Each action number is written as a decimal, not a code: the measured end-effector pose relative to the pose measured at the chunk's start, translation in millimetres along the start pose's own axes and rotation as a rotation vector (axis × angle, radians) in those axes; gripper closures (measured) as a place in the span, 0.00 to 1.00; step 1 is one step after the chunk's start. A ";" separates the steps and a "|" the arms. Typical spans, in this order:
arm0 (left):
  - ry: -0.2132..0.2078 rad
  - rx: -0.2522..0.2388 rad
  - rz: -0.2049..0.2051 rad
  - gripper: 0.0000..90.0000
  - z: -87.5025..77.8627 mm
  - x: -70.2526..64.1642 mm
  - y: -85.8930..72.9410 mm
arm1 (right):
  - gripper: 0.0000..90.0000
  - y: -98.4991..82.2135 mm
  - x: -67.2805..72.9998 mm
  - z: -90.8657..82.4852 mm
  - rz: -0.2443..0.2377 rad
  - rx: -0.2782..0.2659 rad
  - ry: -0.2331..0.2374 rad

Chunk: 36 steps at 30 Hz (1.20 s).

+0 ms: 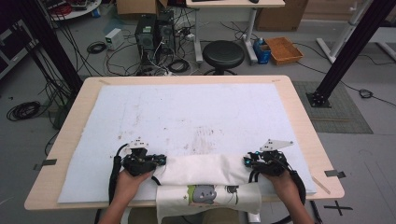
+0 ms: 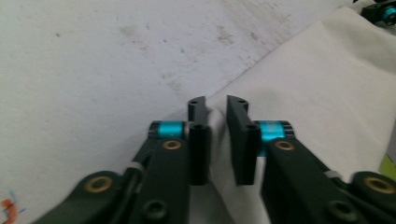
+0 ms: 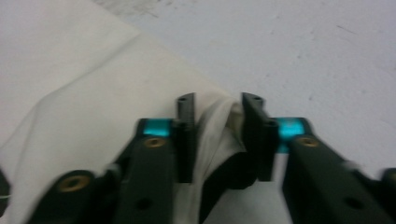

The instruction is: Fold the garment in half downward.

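Observation:
A white cloth [image 1: 201, 168] with a cartoon print [image 1: 204, 193] lies folded along the near edge of the white mat [image 1: 187, 112], its lower part hanging over the table's front. My left gripper [image 1: 161, 161] sits at the cloth's left end. In the left gripper view, the jaws of my left gripper [image 2: 216, 103] are closed on a corner of the cloth [image 2: 317, 84]. My right gripper [image 1: 246, 161] sits at the right end. In the right gripper view, bunched cloth [image 3: 93, 93] is pinched between the jaws of my right gripper [image 3: 218, 103].
The mat covers most of the wooden table [image 1: 70, 126] and carries faint stains [image 1: 205, 137]. Behind the table on the floor are a black stool [image 1: 224, 53], computer towers [image 1: 154, 30], cables and an orange tray [image 1: 284, 50]. Black frame posts [image 1: 345, 51] stand at both sides.

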<state>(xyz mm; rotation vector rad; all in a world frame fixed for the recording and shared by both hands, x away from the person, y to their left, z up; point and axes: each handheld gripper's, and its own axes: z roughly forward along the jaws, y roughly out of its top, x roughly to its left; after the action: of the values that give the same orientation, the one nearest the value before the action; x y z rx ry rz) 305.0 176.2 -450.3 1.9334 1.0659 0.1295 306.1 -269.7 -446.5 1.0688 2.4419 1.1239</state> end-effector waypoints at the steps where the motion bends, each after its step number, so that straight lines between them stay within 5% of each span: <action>1: -0.004 -0.005 -0.011 0.92 0.1 1.4 0.9 | 0.88 1.4 0.4 -0.2 -0.003 0.009 -0.001; 11: 0.030 -0.124 -0.090 0.93 2.6 30.4 38.1 | 0.91 35.2 -33.3 17.1 0.093 -0.043 -0.073; 18: 0.084 -0.183 -0.104 0.93 11.0 47.0 59.2 | 0.91 64.1 -50.9 33.6 0.085 -0.085 -0.150; 20: 0.102 -0.214 -0.115 0.92 11.3 46.7 58.7 | 0.91 66.3 -50.5 35.2 0.075 -0.085 -0.162; 22: 0.114 -0.205 -0.122 0.77 11.6 46.1 56.2 | 0.87 68.2 -48.0 39.2 0.068 -0.078 -0.174; 23: 0.116 -0.193 -0.121 0.72 10.9 45.7 54.1 | 0.79 67.6 -46.8 39.9 0.069 -0.075 -0.188; 24: 0.117 -0.185 -0.119 0.63 9.2 45.9 51.9 | 0.57 64.2 -45.8 38.3 0.085 -0.090 -0.223; 26: 0.107 -0.190 -0.143 0.59 4.0 47.3 46.9 | 0.54 62.5 -45.8 36.5 0.098 -0.099 -0.224; 27: 0.107 -0.195 -0.147 0.55 0.8 47.4 44.5 | 0.39 55.3 -46.1 28.0 0.122 -0.132 -0.247; 33: 0.054 -0.182 -0.150 0.50 -12.4 41.0 29.8 | 0.28 36.7 -44.9 10.3 0.181 -0.148 -0.251; 35: 0.029 -0.163 -0.157 0.51 -11.9 38.1 23.9 | 0.28 28.0 -41.5 4.8 0.185 -0.135 -0.227; 36: 0.018 -0.150 -0.158 0.55 -10.3 36.9 21.1 | 0.39 22.2 -37.1 3.9 0.184 -0.111 -0.180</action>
<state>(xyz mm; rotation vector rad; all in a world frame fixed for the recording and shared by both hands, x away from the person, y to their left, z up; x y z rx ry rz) 336.3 204.8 -439.7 1.7104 1.1823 0.1352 345.5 -284.3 -435.5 1.3191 2.1529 1.1471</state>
